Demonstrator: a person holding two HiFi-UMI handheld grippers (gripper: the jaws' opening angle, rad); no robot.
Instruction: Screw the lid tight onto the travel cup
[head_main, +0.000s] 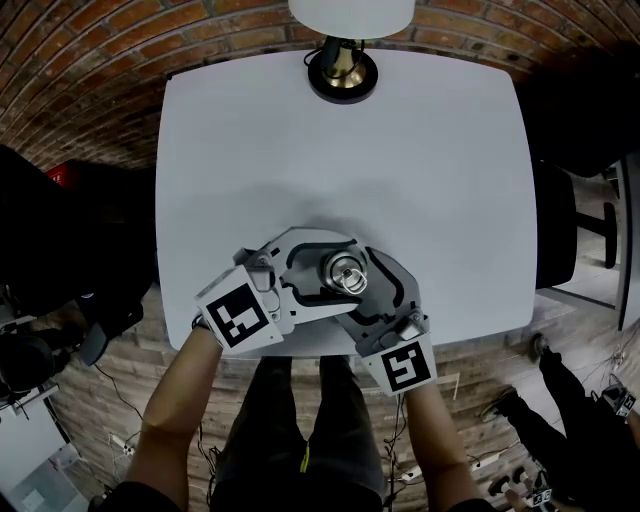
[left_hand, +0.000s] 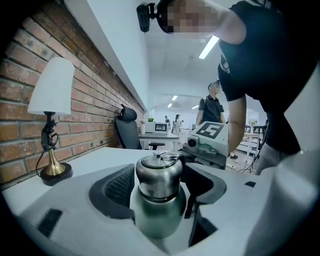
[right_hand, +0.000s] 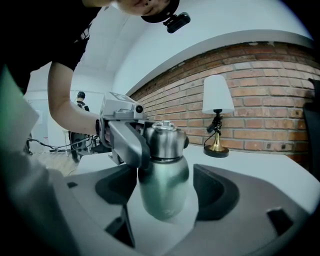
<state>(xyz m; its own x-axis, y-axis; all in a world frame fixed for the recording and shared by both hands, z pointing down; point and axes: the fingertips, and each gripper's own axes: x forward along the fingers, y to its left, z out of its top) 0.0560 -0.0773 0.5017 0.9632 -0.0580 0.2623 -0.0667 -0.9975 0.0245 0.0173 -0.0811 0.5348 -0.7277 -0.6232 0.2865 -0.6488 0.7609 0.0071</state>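
Observation:
A steel travel cup (head_main: 345, 272) with its lid (left_hand: 159, 175) on stands near the front edge of the white table (head_main: 430, 170). My left gripper (head_main: 335, 272) reaches in from the left at lid height. In the left gripper view it (left_hand: 160, 185) stands open, with small gaps between its dark pads and the lid. My right gripper (head_main: 358, 285) comes from the lower right and is shut on the cup's green-grey body (right_hand: 165, 195). In the right gripper view the left gripper's finger (right_hand: 125, 145) lies beside the lid (right_hand: 165, 142).
A brass lamp with a white shade (head_main: 343, 70) stands at the table's far edge. A brick wall (left_hand: 95, 105) runs behind it. A black office chair (head_main: 555, 230) sits to the table's right. People (left_hand: 212, 107) stand far back in the room.

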